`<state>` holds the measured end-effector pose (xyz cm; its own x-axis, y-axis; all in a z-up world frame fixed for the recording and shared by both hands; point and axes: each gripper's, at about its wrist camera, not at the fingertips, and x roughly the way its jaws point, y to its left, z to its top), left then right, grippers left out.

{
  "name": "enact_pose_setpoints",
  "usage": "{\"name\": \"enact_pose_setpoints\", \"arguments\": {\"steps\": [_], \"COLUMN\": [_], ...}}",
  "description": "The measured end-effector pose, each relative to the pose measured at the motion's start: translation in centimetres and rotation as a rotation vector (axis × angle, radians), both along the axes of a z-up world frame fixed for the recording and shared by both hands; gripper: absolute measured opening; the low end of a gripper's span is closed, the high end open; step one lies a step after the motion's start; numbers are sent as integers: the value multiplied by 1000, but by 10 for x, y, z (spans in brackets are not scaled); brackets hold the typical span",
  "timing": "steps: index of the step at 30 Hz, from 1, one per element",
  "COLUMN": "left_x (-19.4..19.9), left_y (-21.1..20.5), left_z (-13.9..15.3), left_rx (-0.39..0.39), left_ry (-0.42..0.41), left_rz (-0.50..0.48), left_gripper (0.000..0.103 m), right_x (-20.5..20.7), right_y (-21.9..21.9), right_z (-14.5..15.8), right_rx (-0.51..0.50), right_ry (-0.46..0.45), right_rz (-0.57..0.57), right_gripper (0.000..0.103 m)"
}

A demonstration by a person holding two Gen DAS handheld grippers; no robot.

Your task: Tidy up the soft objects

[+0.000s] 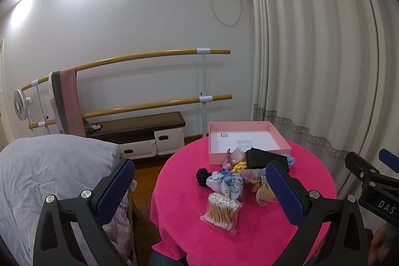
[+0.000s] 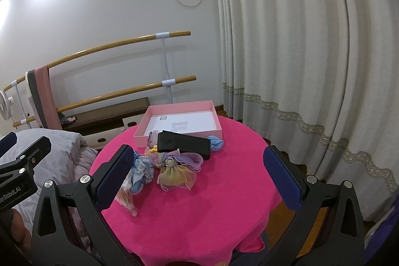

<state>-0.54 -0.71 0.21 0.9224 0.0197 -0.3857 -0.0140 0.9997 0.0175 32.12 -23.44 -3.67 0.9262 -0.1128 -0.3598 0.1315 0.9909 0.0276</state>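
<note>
- Left wrist view: we hold the left tongs (image 1: 199,187) spread wide and empty above the round desk draped in hot-pink cloth (image 1: 249,223). Between the blue pads lie a clear bag of cotton swabs (image 1: 222,211), a blue-and-white printed fabric bundle (image 1: 228,185) and a dark navy scrunchie (image 1: 202,176). A shallow pink cardboard box (image 1: 247,141) sits at the far edge of the desk, a black rectangular pouch (image 1: 264,158) just before it.
- Right wrist view: our right tongs (image 2: 197,177) also gape, gripping nothing, over a yellow-and-lilac chiffon bow (image 2: 175,171). A light blue scrunchie (image 2: 215,142) rests beside the pouch, near the box.
</note>
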Motion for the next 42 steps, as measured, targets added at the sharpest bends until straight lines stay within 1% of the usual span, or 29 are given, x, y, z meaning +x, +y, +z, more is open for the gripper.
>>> {"name": "enact_pose_setpoints", "arguments": {"steps": [12, 21, 24, 28, 34, 38, 42], "left_x": [17, 51, 61, 80, 113, 129, 149], "left_y": [-1, 2, -1, -8, -4, -5, -12], "left_z": [-20, -50, -62, -85, -119, -138, -157], "left_rx": [7, 0, 3, 13, -11, -3, 15], "left_ry": [20, 97, 120, 174, 259, 286, 308], "left_rz": [-20, -27, -39, -51, -53, -65, -103], "left_gripper": [103, 103, 103, 103, 103, 103, 103], "right_x": [17, 47, 55, 70, 94, 108, 123], "right_y": [-1, -9, -8, -12, -17, -19, -19], "right_z": [-15, -39, -49, -68, -92, -104, -116], "right_rx": [-9, 2, -1, 15, 27, 37, 46], "right_ry": [38, 106, 126, 182, 251, 286, 322], "right_rz": [-6, 3, 10, 21, 30, 36, 45], "right_gripper": [103, 103, 103, 103, 103, 103, 103]}}
